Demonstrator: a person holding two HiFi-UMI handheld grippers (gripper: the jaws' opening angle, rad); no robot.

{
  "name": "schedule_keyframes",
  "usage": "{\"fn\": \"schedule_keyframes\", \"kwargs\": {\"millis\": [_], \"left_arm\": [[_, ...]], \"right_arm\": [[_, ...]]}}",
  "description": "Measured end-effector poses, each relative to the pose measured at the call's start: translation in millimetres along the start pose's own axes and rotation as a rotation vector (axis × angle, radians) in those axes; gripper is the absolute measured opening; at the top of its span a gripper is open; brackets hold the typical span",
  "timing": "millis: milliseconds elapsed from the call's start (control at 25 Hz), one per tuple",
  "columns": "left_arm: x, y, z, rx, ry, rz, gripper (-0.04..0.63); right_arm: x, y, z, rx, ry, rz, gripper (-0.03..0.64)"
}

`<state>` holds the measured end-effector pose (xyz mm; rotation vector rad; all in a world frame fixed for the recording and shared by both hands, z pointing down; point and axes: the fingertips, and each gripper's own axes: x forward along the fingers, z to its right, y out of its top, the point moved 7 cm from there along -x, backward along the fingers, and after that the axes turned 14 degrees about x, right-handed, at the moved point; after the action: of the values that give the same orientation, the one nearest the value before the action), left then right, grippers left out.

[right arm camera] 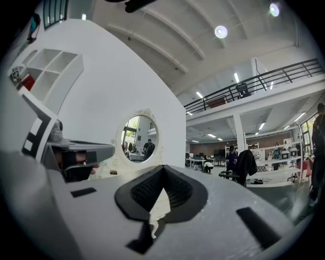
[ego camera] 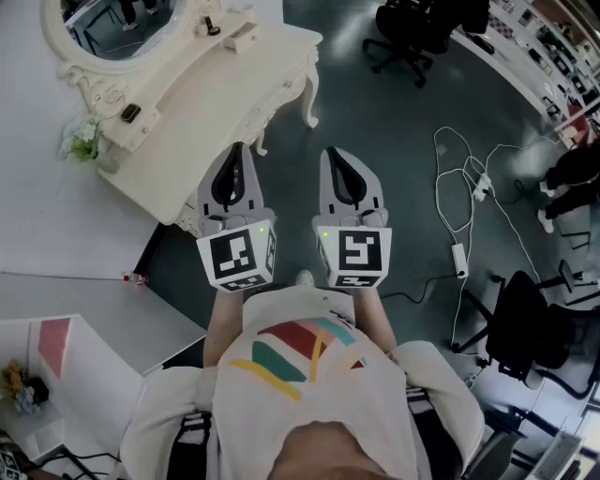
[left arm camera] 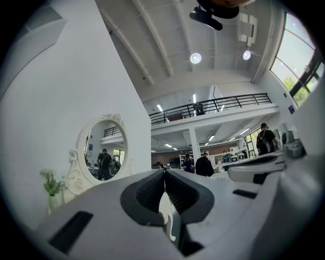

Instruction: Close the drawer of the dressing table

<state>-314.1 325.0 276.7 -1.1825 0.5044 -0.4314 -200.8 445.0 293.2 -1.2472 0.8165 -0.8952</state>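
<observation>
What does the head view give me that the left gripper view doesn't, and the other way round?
Head view only: the dressing table's top, white cables on the floor, office chairs. Left gripper view only: ceiling lights, the balcony railing, people in the hall. Both: the oval mirror, the flowers, and the left tool, shut with nothing in it.

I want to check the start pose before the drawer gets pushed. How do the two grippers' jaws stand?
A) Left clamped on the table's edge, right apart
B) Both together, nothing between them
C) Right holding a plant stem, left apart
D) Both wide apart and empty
B: the left gripper shows its two dark pads meeting at the tips with nothing between them in its own view. The right gripper shows the same in its view.
</observation>
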Motion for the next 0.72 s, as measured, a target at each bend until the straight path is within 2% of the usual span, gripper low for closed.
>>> {"fn": "schedule_keyframes", "kwargs": {"millis": [560,720], "left_arm": [[9,-11,-5,-0.009,0.014,0.003,0.008],[15,-10,-8,-0.008,0.016,0.007,0.008]], "right_arm": [[19,-11,3,0.030,0.030,-0.036,0.000],[22,-4,2,0.058,0.085,0.026,0.000]]}}
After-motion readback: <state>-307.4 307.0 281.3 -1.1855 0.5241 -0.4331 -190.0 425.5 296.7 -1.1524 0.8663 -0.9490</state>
